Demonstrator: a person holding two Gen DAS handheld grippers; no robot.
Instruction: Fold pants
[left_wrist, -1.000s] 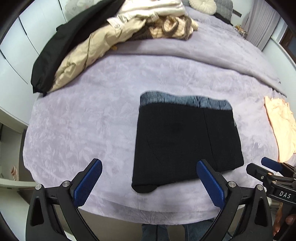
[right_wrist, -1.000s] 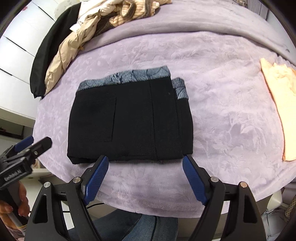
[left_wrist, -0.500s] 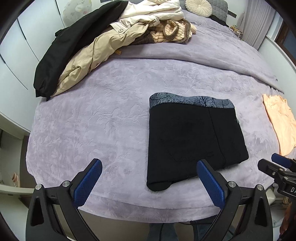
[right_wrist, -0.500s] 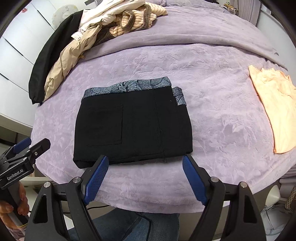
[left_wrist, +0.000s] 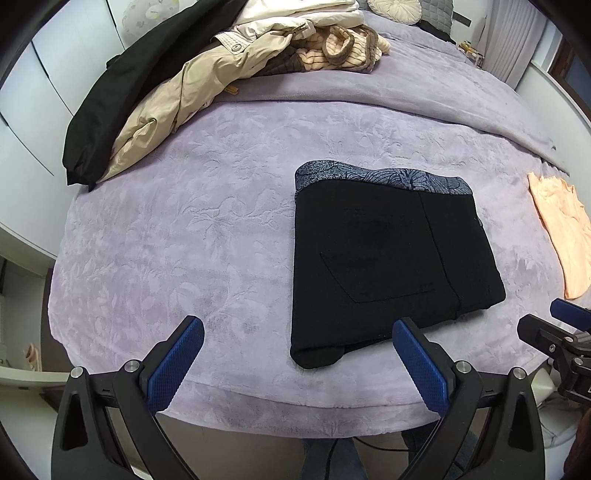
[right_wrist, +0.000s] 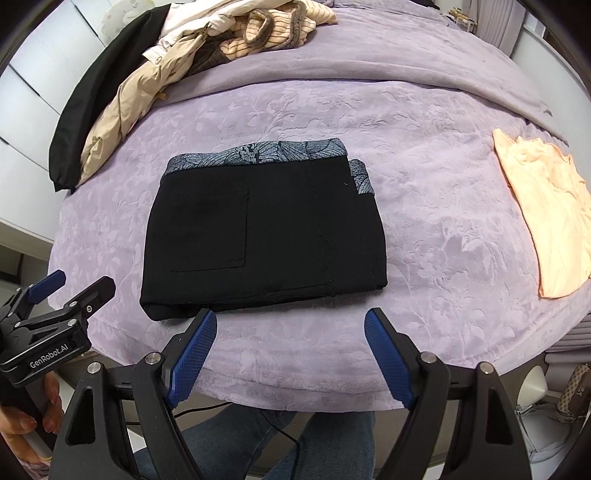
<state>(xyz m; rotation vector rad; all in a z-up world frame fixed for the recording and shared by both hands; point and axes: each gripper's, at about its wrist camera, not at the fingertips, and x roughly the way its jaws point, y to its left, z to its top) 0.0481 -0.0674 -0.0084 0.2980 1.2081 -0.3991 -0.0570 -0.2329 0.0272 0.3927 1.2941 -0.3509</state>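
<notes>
Near the bed's (right_wrist: 295, 354) front edge lie folded pants (right_wrist: 258, 236); both grippers (left_wrist: 295, 365) (right_wrist: 290, 354) gape empty.

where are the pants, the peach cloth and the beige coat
pants (right_wrist: 280, 236), right wrist view, middle of the black folded panel
peach cloth (right_wrist: 546, 206), right wrist view, centre of the fabric
beige coat (left_wrist: 177, 96), left wrist view, on the sleeve

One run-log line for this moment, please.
pants: folded, on bed | left gripper: open, empty | right gripper: open, empty
</notes>
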